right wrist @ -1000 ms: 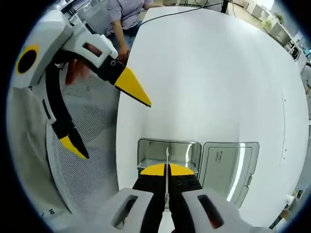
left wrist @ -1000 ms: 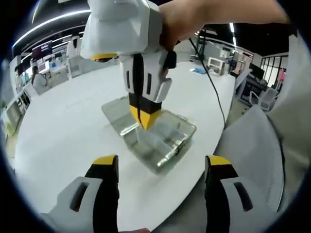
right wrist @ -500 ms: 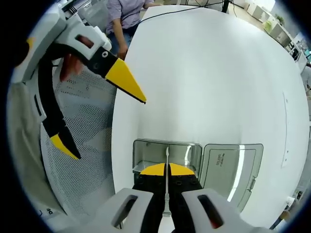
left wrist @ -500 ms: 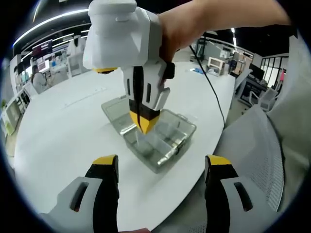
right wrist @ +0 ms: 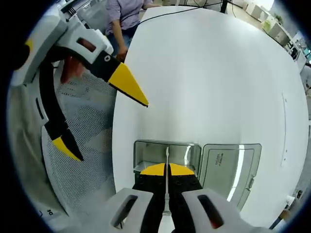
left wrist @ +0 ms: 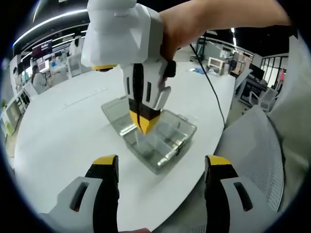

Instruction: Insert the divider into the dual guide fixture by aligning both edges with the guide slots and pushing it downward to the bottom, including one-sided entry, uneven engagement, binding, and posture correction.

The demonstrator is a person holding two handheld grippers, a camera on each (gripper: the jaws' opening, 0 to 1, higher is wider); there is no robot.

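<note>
white round table (right wrist: 218,73) carries the clear dual guide fixture (left wrist: 155,138) with its lid (right wrist: 228,170) lying open beside it, the right gripper (left wrist: 144,124) clenched on the thin divider (right wrist: 166,158) standing upright inside the box, while the left gripper (left wrist: 158,170) hangs released nearby.

Round white table (left wrist: 63,131), smooth and bare over most of its top, curved edge nearest the viewer in the left gripper view. Carries a clear plastic box (left wrist: 163,141) near that edge, resting flat, lid (right wrist: 228,170) swung open and lying on the tabletop just beside the tray. Black cable (left wrist: 214,92) trailing across the far side. Small blue item (left wrist: 199,70) farther back, too small to tell.
</note>
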